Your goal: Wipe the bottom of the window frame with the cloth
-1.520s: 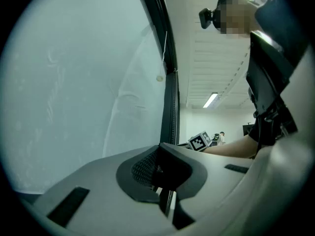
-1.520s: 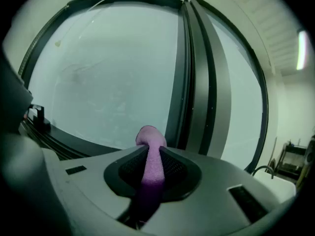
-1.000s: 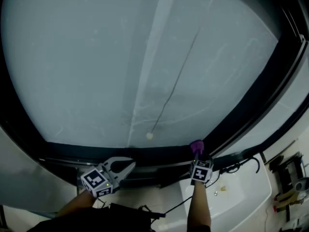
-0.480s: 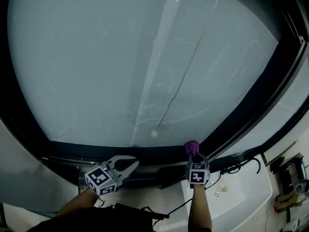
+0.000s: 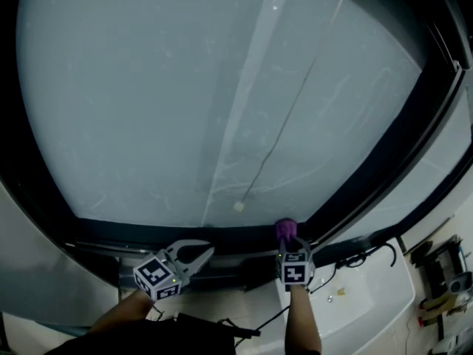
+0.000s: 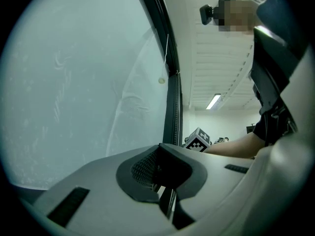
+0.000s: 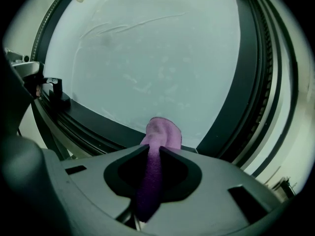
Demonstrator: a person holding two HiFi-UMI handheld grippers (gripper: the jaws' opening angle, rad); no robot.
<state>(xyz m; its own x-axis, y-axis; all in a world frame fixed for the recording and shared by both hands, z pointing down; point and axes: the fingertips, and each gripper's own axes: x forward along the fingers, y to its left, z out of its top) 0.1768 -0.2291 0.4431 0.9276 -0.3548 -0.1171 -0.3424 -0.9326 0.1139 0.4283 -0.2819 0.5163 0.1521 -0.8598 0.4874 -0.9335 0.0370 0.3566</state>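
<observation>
One purple cloth (image 5: 285,228) (image 7: 160,146) is gripped by the right tongs (image 5: 288,242) (image 7: 153,150). The right gripper view shows the two jaws closed on it. A long strip of the cloth runs back between them, and a folded, rounded end sticks out in front of the tips. This free end lies on the dark bottom rail (image 5: 185,235) (image 7: 93,122) of the window frame, just where the rail meets the glass (image 5: 185,109). How firmly it presses on the rail I cannot tell.

Along the rail, the cloth sits toward its right end, near the corner where the dark upright bar (image 5: 384,161) rises from it. Above the rail and a little to the left of the cloth, a small pale bead (image 5: 239,206) hangs on a thin cord (image 5: 288,117) in front of the glass, close to the rail.

The left tongs (image 5: 209,250) (image 6: 158,147) are below the rail, well to the left of the cloth and apart from it. In the left gripper view their jaws are together at the tips, with nothing between them.

Below the right end of the rail there is a white surface (image 5: 369,294), and a black cable (image 5: 366,254) lies along its upper edge. The person's right forearm (image 5: 303,328) reaches up toward the rail from the lower border of the head view.
</observation>
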